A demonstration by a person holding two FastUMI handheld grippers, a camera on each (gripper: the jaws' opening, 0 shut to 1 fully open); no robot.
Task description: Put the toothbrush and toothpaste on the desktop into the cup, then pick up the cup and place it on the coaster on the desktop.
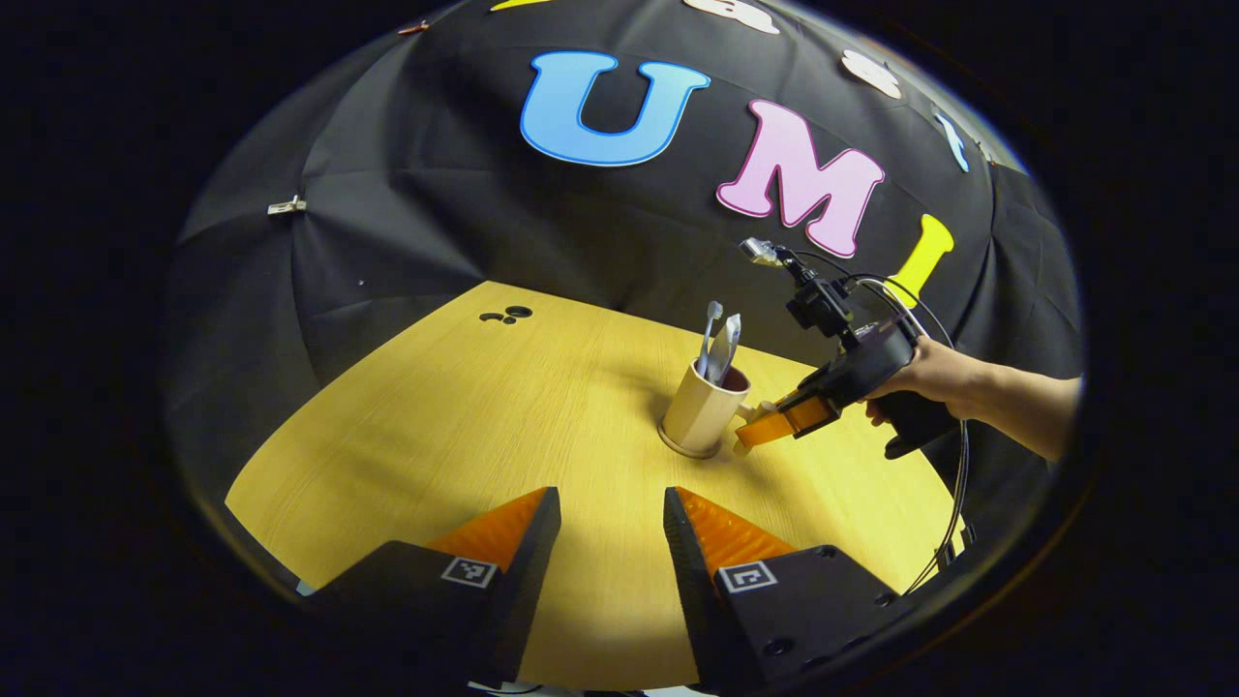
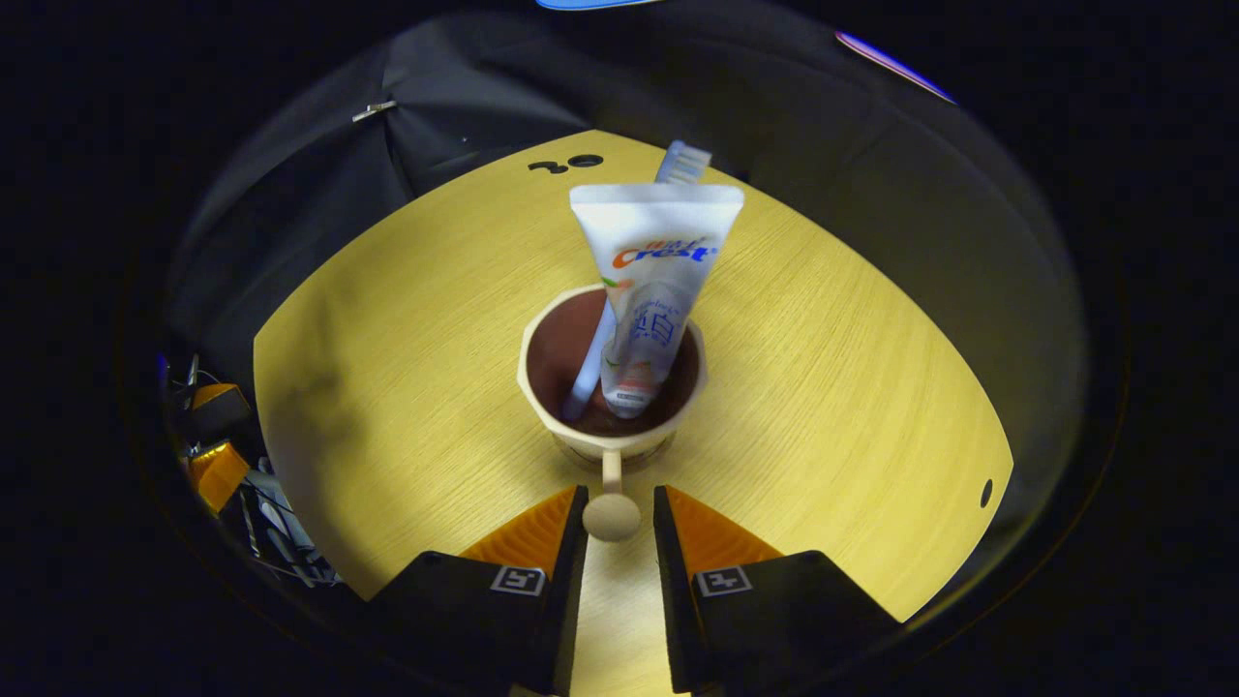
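Note:
A cream cup (image 1: 697, 411) (image 2: 610, 387) with a dark inside stands upright on the yellow table (image 1: 465, 426). In it lean a white toothpaste tube (image 2: 656, 290) (image 1: 728, 347) and a toothbrush (image 2: 682, 163) (image 1: 710, 334). A flat round coaster (image 1: 689, 449) of like colour shows under the cup's base. My right gripper (image 2: 619, 508) (image 1: 765, 428), held by a hand (image 1: 944, 378), has its fingers either side of the handle's round knob (image 2: 612, 516), a sliver of gap at one side. My left gripper (image 1: 612, 513) hangs open over the near table, well short of the cup.
Small dark holes (image 1: 505, 315) (image 2: 566, 163) mark the table's far edge, and another hole (image 2: 985, 492) sits near its right rim. Black cloth walls close in behind. Orange and black gear with cables (image 2: 218, 455) lies off the table's left edge.

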